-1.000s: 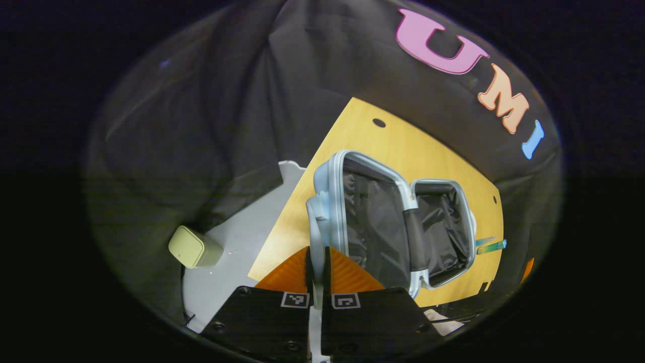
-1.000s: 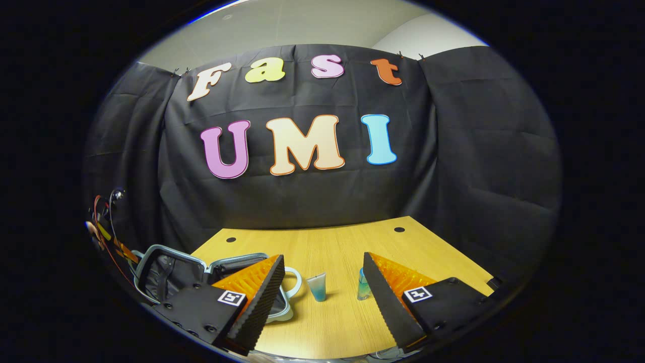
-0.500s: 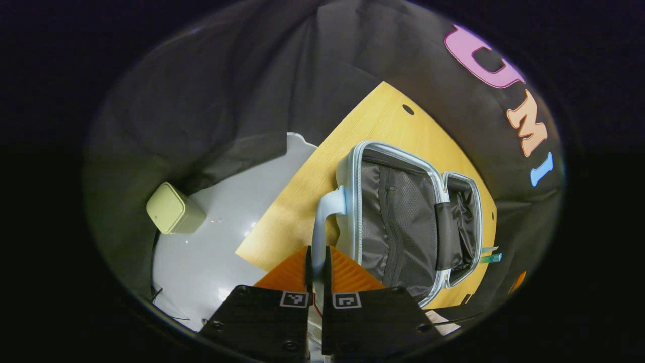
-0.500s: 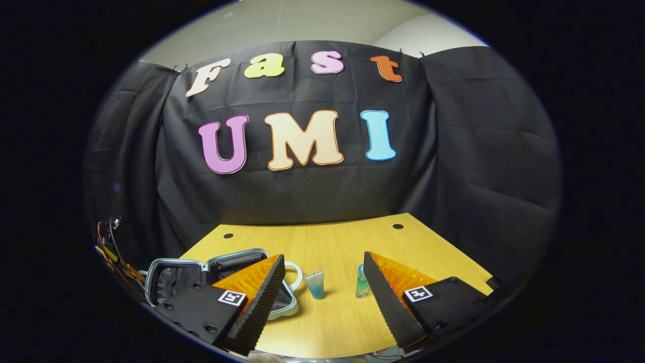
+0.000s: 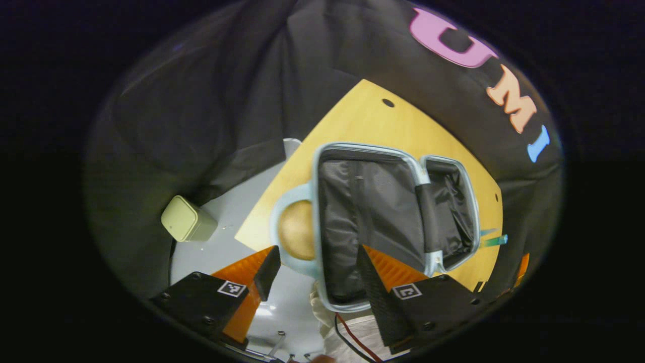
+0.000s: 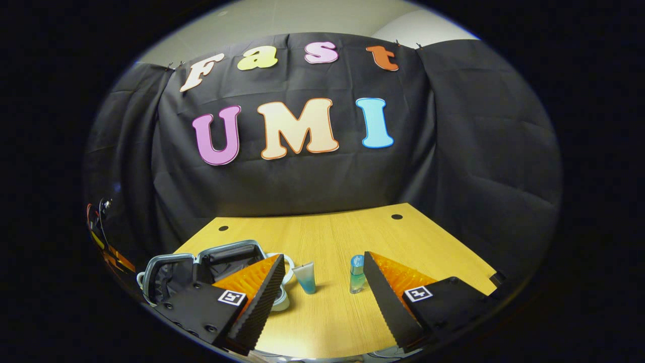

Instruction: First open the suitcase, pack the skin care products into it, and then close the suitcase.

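Note:
A light blue suitcase [image 5: 363, 201] lies open on the wooden table [image 5: 373, 126], both black-lined halves facing up with nothing in them. Its loop handle [image 5: 276, 227] sticks out on the near-left side. My left gripper [image 5: 317, 267] is open over the near edge of the suitcase, next to the handle and holding nothing. In the right gripper view, a small blue-tinted tube [image 6: 305, 278] and a clear bottle with blue liquid [image 6: 357, 274] stand on the table [image 6: 327, 237], just beyond my open right gripper [image 6: 322, 292]. The suitcase [image 6: 201, 262] lies to their left.
A pale green box [image 5: 186, 225] sits on the grey floor [image 5: 227, 252] past the table's corner. A white sleeve and a red wire [image 5: 347, 333] show below the suitcase. Loose wires [image 6: 95, 222] hang at the left of the booth. Black cloth walls the table's far sides.
My left gripper was shut on the suitcase handle; it has let go and opened. The lid half it held has come down flat. The right gripper barely moved.

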Available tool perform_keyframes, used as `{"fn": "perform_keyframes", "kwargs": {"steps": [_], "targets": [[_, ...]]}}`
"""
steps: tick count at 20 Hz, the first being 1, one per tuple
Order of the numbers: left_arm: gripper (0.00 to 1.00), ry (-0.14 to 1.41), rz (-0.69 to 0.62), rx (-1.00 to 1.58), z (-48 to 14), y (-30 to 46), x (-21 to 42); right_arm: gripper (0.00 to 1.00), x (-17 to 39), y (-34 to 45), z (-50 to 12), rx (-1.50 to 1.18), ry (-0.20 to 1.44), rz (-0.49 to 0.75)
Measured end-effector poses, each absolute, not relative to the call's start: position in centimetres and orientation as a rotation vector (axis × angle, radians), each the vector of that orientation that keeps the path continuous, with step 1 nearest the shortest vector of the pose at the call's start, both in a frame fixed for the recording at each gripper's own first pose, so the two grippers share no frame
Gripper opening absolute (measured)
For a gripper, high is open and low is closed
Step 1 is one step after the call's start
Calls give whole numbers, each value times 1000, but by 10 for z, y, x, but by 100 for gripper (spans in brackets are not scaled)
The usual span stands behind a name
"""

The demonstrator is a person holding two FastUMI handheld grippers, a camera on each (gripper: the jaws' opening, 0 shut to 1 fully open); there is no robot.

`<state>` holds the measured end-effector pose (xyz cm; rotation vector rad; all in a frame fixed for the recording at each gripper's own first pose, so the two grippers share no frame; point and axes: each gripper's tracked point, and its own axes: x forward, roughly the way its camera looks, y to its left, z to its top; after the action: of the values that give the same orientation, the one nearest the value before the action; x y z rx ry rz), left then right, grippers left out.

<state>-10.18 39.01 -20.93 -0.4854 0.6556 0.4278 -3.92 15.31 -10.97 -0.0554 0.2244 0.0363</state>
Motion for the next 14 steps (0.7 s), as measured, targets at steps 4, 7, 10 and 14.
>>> {"fn": "perform_keyframes", "kwargs": {"steps": [4, 7, 10, 14], "targets": [[96, 649, 340, -443, -191, 302, -70, 98, -14, 126, -129, -63, 276, 77], [96, 651, 250, -353, -181, 228, -36, 98, 4, 113, -144, -92, 324, 136], [96, 646, 161, -258, -175, 157, 4, 98, 21, 102, -157, -115, 370, 212], [95, 639, 73, -276, -184, 69, 62, 98, 39, 86, -172, -130, 430, 302]]}}
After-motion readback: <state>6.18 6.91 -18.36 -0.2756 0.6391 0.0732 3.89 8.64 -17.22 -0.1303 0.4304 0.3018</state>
